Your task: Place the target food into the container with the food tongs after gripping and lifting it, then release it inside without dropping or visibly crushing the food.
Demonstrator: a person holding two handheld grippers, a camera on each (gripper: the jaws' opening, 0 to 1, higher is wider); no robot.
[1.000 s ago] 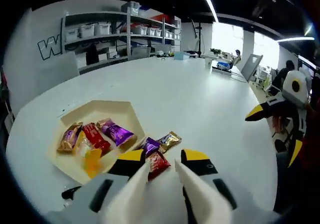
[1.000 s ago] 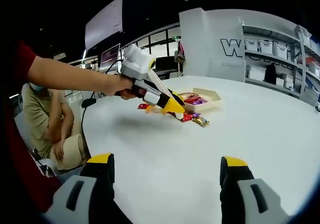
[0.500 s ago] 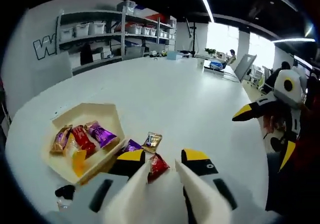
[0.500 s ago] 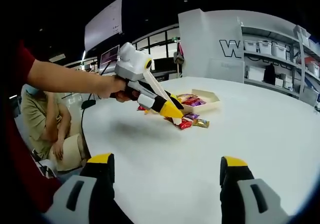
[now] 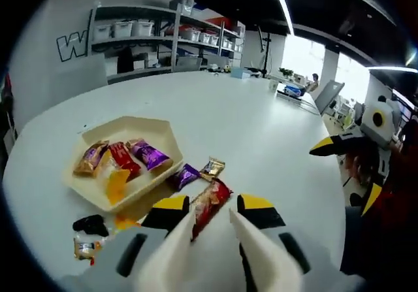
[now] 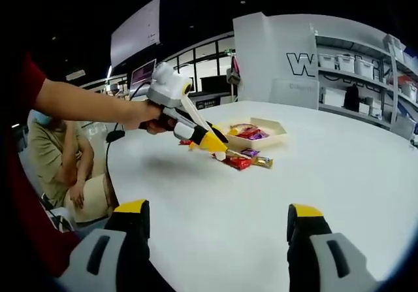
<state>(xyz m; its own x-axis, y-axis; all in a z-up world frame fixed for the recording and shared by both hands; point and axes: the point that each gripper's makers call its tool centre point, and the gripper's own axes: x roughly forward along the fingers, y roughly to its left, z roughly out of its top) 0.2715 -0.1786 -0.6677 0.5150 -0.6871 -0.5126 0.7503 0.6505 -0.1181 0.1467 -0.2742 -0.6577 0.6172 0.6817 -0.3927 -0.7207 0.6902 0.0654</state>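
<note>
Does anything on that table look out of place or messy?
Yes. A purple candy and a gold candy lie on the table beside the cream tray, not in it. The left gripper holds a red candy with white tongs.

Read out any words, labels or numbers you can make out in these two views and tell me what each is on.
"W": large outlined letter on the white wall panel beside the shelving, the rest cut off by the grey metal shelves; the same letter shows in the left gripper view.
Small grey lettering under that letter: too blurred to read.
Printing on the shiny foil candy wrappers in the cream paper tray: too small to read.
</note>
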